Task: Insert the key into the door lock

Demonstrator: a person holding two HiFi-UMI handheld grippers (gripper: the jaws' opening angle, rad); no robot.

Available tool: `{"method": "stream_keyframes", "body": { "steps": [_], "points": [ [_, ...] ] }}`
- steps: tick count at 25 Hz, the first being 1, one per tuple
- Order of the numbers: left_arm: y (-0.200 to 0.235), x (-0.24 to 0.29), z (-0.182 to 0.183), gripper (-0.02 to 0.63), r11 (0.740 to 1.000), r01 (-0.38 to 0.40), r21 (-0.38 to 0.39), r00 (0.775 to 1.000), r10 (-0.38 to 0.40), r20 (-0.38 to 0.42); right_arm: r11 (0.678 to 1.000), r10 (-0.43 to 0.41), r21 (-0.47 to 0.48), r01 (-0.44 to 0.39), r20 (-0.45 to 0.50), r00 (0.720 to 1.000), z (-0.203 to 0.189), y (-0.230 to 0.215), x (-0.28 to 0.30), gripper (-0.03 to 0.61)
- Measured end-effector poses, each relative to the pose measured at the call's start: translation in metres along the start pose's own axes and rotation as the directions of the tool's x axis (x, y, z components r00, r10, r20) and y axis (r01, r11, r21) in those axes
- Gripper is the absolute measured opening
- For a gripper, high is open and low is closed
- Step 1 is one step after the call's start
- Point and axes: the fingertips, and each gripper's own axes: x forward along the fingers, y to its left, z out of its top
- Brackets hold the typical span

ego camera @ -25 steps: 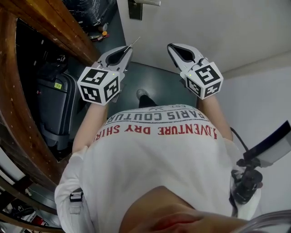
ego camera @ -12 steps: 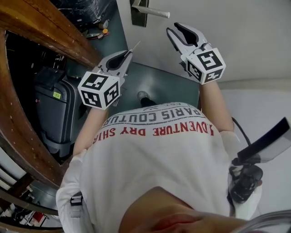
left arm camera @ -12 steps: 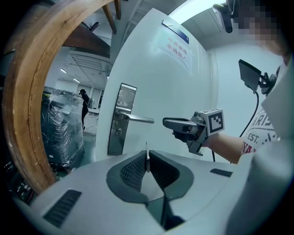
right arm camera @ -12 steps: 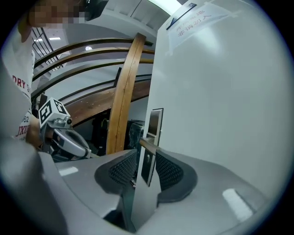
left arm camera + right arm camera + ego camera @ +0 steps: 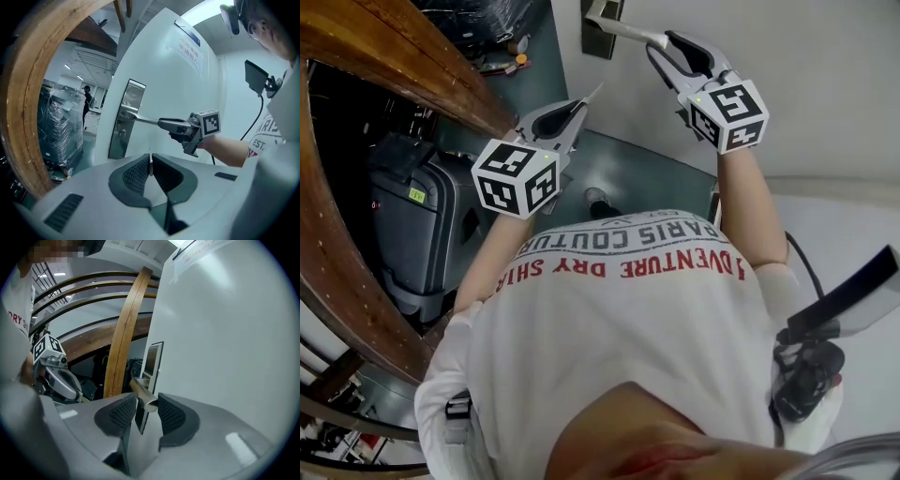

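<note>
A white door (image 5: 787, 84) carries a steel lock plate (image 5: 602, 36) with a lever handle (image 5: 623, 28); the keyhole (image 5: 122, 133) sits below the lever. My left gripper (image 5: 581, 101) is shut on a thin metal key (image 5: 150, 161), which stands upright between the pads and points at the door, still well short of the plate (image 5: 123, 123). My right gripper (image 5: 146, 411) is at the lever's free end (image 5: 144, 394). Its jaws are opening, with the lever's tip between the pads and a gap on the left side. In the left gripper view the right gripper (image 5: 172, 125) is level with the lever.
A curved wooden beam (image 5: 412, 66) runs along the left, with a black suitcase (image 5: 412, 234) under it. Wrapped goods (image 5: 58, 126) stand beyond the door's edge. The person's foot (image 5: 594, 197) is on the dark floor below the grippers. Camera gear (image 5: 811, 375) hangs at the person's right side.
The right gripper has moved up to the door and its jaws have gone from shut to wide around the lever's end. The left gripper has come forward a little with the key.
</note>
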Motion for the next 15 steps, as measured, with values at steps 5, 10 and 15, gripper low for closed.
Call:
{"method": "stream_keyframes", "body": {
  "steps": [5, 10, 15],
  "points": [
    [0.004, 0.008, -0.004, 0.023, 0.996, 0.021, -0.085, 1.0, -0.019, 0.022, 1.0, -0.001, -0.007, 0.001, 0.005, 1.0, -0.002, -0.001, 0.001, 0.135],
    [0.011, 0.022, 0.005, 0.023, 0.965, 0.066, -0.253, 0.995, -0.043, 0.094, 1.0, 0.001, -0.004, -0.001, 0.011, 1.0, -0.003, -0.001, 0.001, 0.133],
    [0.032, 0.04, 0.022, 0.023, 0.872, 0.129, -0.473, 0.976, -0.028, 0.215, 1.0, 0.001, -0.002, -0.001, 0.003, 1.0, -0.002, 0.0, 0.002, 0.133]
  ]
}}
